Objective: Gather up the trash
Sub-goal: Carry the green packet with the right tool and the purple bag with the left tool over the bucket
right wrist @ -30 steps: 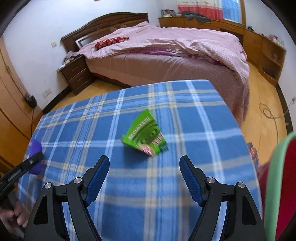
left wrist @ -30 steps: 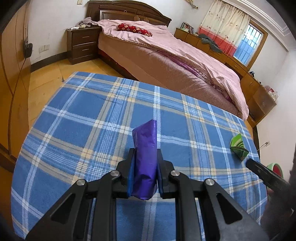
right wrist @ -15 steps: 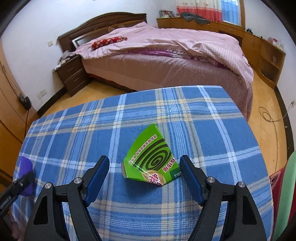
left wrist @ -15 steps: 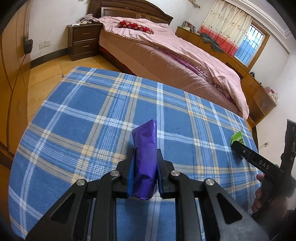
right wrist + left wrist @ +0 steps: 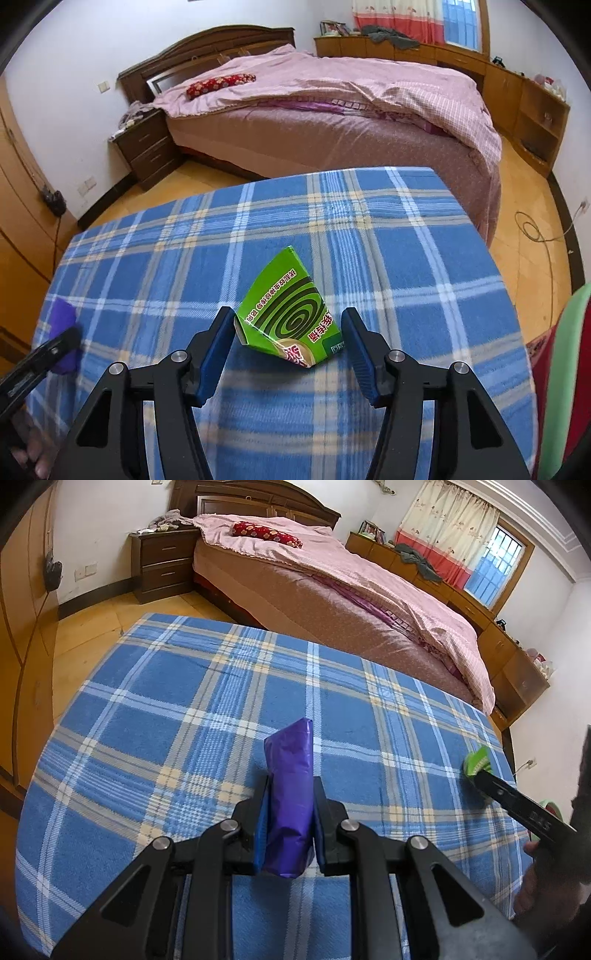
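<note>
A rolled purple plastic bag [image 5: 290,760] stands upright between the pads of my left gripper [image 5: 290,788], which is shut on it above the blue plaid tablecloth [image 5: 166,701]. A crumpled green mosquito-coil box [image 5: 284,306] lies on the cloth [image 5: 406,258] between the jaws of my right gripper [image 5: 287,317]. Those jaws are closing, and a thin gap still shows beside each pad. In the left wrist view the green box [image 5: 476,762] sits at the far right, half hidden behind a right gripper finger [image 5: 517,805]. The purple bag [image 5: 62,314] also shows at the right wrist view's left edge.
A bed with pink bedding [image 5: 332,99] stands beyond the table's far edge, with a dark nightstand [image 5: 147,151] beside it. A green and red object [image 5: 565,369] rises at the table's right side. A cable [image 5: 535,229] lies on the wooden floor.
My right gripper has moved forward until the green box lies between its jaws, and the jaws have narrowed around it. The left gripper still grips the purple bag.
</note>
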The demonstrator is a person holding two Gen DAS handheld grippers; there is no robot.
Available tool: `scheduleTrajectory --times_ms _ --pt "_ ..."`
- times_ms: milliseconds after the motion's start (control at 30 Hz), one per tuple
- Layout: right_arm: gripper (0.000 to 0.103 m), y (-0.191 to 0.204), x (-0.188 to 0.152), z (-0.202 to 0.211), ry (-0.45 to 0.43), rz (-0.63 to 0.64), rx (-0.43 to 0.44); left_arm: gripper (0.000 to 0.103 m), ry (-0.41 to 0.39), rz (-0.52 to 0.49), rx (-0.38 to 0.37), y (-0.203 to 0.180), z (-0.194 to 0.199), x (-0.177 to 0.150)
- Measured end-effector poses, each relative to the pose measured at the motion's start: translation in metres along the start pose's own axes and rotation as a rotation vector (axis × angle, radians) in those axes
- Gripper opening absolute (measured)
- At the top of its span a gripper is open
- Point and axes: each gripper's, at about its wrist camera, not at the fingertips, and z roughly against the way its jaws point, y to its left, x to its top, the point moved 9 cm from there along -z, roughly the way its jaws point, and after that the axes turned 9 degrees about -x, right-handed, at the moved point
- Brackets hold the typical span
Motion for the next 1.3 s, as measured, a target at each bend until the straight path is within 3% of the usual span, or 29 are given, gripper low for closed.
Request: scheduleTrajectory --times_ms 433,667,967,1300 --pt "0.061 -0.029 -0.035 0.087 -0.045 -0.069 0.034 0.020 -0.012 -0.059 -0.051 -0.025 0.011 -0.003" --pt "0.061 -0.054 -0.055 0.128 -0.087 -0.126 0.025 0.020 -0.003 -0.103 -0.123 -0.051 0.018 -0.008" --pt "0.061 -0.105 -0.079 0.177 -0.152 -0.225 -0.041 0.020 -0.003 -0.190 -0.165 -0.094 0.041 -0.016" --pt "0.061 -0.163 -0.106 0.203 -0.185 -0.335 -0.104 0.020 0.032 -0.289 -0.226 -0.154 0.066 -0.045"
